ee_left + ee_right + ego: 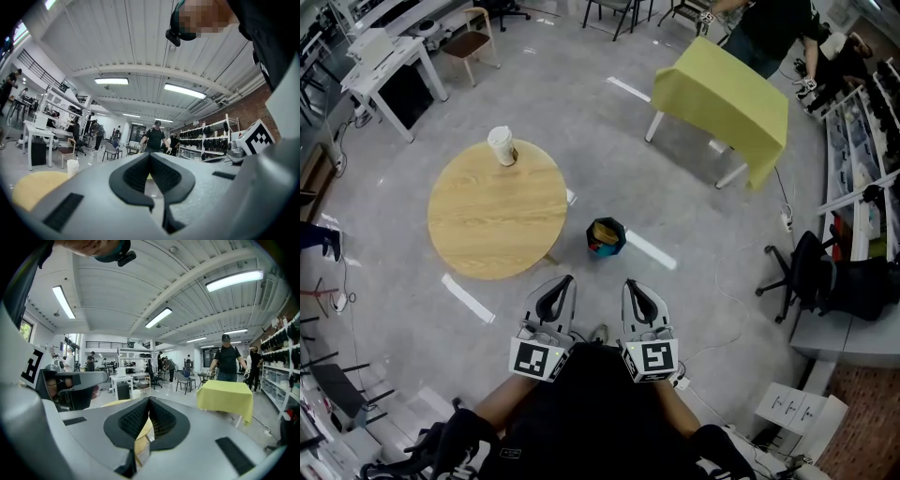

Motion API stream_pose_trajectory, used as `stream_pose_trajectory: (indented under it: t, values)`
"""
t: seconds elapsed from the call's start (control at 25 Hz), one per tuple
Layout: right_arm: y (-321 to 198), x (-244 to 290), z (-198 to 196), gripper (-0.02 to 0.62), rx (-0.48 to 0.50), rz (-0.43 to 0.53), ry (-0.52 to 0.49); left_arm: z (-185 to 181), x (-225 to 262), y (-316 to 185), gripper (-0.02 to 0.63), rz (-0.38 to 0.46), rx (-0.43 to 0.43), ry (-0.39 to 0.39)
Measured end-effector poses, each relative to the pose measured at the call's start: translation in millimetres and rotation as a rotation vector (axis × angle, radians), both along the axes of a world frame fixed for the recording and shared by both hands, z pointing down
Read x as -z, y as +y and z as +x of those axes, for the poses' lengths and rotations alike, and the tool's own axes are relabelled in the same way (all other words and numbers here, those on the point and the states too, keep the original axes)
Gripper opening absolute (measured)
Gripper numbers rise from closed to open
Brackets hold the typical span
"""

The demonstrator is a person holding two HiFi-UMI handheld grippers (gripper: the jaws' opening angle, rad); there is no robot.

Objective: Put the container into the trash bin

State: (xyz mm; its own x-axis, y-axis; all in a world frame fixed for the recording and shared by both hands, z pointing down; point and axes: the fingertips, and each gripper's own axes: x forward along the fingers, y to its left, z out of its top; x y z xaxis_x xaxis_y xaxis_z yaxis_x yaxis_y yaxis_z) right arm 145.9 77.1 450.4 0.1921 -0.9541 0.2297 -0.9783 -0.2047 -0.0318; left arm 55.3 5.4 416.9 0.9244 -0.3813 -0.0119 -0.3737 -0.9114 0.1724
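Note:
The container (501,145), a white lidded cup, stands upright at the far edge of the round wooden table (497,211). In the left gripper view the cup (72,167) shows small at the lower left on the table top (33,185). The trash bin (606,236), small and dark with a blue rim and coloured scraps inside, sits on the floor right of the table. My left gripper (567,279) (150,153) and right gripper (630,283) (150,399) are side by side close to the person's body, well short of the cup and the bin. Both are shut, with nothing between their fingertips.
A table under a yellow-green cloth (727,98) (226,397) stands at the far right. White desks and a chair (469,42) are at the far left, an office chair (802,272) and shelving at the right. White tape strips mark the grey floor. People stand in the background.

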Motion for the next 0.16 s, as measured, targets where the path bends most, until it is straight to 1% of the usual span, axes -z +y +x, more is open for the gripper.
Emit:
stream_pose_trajectory:
  t: [0.16]
  values:
    - [-2.8, 6.0, -5.3, 0.025, -0.003, 0.010, 0.007, -6.0, 2.1, -2.7, 0.006, 0.001, 0.002, 0.001]
